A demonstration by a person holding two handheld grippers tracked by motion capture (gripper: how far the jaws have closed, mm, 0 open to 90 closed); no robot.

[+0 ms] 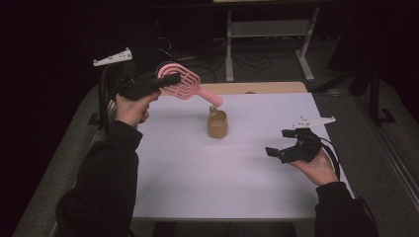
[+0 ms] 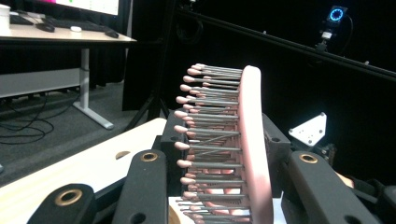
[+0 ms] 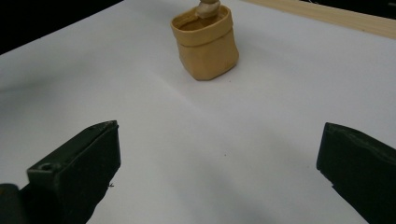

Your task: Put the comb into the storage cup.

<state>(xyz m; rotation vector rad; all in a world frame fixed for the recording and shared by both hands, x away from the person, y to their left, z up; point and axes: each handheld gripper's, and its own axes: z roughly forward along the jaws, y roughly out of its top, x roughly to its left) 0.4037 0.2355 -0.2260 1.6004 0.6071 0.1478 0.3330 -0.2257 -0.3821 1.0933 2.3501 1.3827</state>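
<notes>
Left gripper [image 1: 170,79]: you are holding it raised over the far left part of the table [image 1: 163,187], its jaws closing on the head of the pink hairbrush [image 1: 182,81].
Left gripper grip: in the left gripper view the brush head [image 2: 252,149] is sitting edge-on between the two jaws, bristles [image 2: 205,135] pointing to that view's left; both jaws are pressing against it.
Hairbrush position: in the high view the head is lying at your left gripper and the handle is slanting down and right, its tip reaching the mouth of the tan pouch [image 1: 217,124].
Handle tip: whether it is touching the pouch rim or hanging just above it, you cannot tell from these views.
Pouch: it is standing upright near the middle of the table; in the right gripper view the pouch [image 3: 205,44] is sitting well ahead of your right jaws, with a pale rounded end at its mouth, cut off by the top edge.
Right gripper [image 1: 277,151]: you are holding it low over the right side of the table, jaws spread wide, nothing between them, well apart from the pouch.
Hidden or unclear: the brush's lower part is being cut off by the bottom of the left gripper view; the pouch's inside is too dark to read; the surroundings beyond the table are dim.
</notes>
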